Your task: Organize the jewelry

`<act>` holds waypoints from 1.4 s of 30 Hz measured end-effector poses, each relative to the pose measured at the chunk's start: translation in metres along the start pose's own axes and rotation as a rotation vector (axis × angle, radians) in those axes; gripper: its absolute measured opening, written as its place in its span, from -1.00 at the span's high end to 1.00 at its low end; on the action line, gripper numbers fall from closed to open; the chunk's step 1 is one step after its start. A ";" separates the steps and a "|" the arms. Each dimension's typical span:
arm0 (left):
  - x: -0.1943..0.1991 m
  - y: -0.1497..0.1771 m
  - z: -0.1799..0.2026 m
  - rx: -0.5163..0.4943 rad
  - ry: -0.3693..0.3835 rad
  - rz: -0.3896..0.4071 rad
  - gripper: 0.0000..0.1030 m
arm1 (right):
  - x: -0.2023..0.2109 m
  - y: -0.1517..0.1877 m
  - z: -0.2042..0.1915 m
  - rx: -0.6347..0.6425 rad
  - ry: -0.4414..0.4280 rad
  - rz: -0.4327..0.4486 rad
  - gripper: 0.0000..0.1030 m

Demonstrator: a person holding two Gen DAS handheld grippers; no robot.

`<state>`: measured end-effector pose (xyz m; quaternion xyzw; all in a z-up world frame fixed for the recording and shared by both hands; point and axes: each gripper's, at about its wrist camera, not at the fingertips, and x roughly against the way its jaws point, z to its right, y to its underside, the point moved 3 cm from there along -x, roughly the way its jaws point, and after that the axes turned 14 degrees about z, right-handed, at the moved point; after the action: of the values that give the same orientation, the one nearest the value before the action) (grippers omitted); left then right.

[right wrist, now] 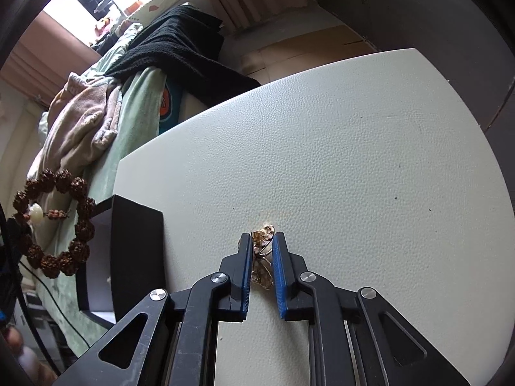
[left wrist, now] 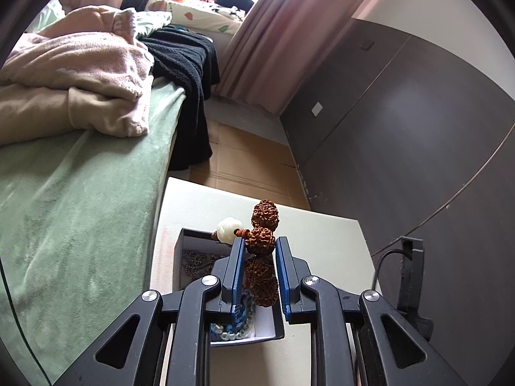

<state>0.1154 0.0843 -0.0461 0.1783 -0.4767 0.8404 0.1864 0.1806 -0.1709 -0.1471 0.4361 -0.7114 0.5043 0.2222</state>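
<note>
The brown bead bracelet (left wrist: 261, 251) was held clamped in the left gripper (left wrist: 259, 247) just above the black box (left wrist: 193, 244). Beside that box, a gold ornament (right wrist: 263, 257) (perhaps a brooch) was pinched narrowly by the right gripper (right wrist: 261, 243) on the white table (right wrist: 354, 160). It should be lifted straight and slowly.

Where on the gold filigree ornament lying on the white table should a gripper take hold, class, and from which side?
Grip the gold filigree ornament across its thin body, coming steeply from above. It lies flat and openwork on the white table, so only its narrow edges give the pads purchase. The right gripper already straddles it that way, a blue pad on each side.
</note>
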 end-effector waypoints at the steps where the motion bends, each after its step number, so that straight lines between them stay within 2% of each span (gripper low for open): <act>1: 0.000 0.001 -0.002 -0.001 -0.002 -0.008 0.62 | 0.004 0.000 0.001 -0.003 -0.005 0.006 0.72; 6: -0.005 0.012 -0.016 0.056 -0.025 -0.066 0.60 | 0.021 0.001 0.001 -0.005 -0.016 0.031 0.72; 9: -0.001 0.012 -0.021 0.074 -0.018 -0.079 0.47 | 0.029 0.003 -0.002 -0.004 -0.027 0.040 0.72; 10: 0.001 0.012 -0.022 0.072 -0.022 -0.072 0.23 | 0.033 0.004 -0.004 -0.004 -0.036 0.046 0.72; 11: 0.005 0.011 -0.023 0.073 -0.032 -0.059 -0.10 | 0.037 0.004 -0.006 -0.002 -0.049 0.054 0.72; 13: 0.012 0.008 -0.025 0.079 -0.045 -0.023 -0.33 | 0.044 0.004 -0.013 0.007 -0.075 0.071 0.72; 22: 0.026 0.001 -0.040 0.098 -0.080 0.007 -0.33 | 0.069 0.004 -0.053 0.026 -0.209 0.140 0.72; 28: 0.029 -0.004 -0.050 0.117 -0.107 0.027 -0.33 | 0.062 0.003 -0.096 0.014 -0.350 0.140 0.71; 30: 0.029 -0.005 -0.051 0.123 -0.112 0.029 -0.33 | 0.057 0.004 -0.113 0.059 -0.402 0.138 0.63; 32: 0.028 -0.005 -0.050 0.119 -0.116 0.026 -0.33 | 0.050 0.007 -0.114 0.061 -0.377 0.115 -0.08; 39: 0.025 0.000 -0.036 0.086 -0.132 0.032 -0.34 | 0.070 0.002 -0.072 0.017 -0.278 0.166 -0.11; 42: 0.023 0.004 -0.022 0.051 -0.134 0.049 -0.44 | 0.089 0.003 -0.050 -0.012 -0.242 0.196 -0.23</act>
<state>0.0903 0.1051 -0.0488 0.2272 -0.4709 0.8426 0.1290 0.1256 -0.1600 -0.0622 0.4206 -0.7753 0.4630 0.0872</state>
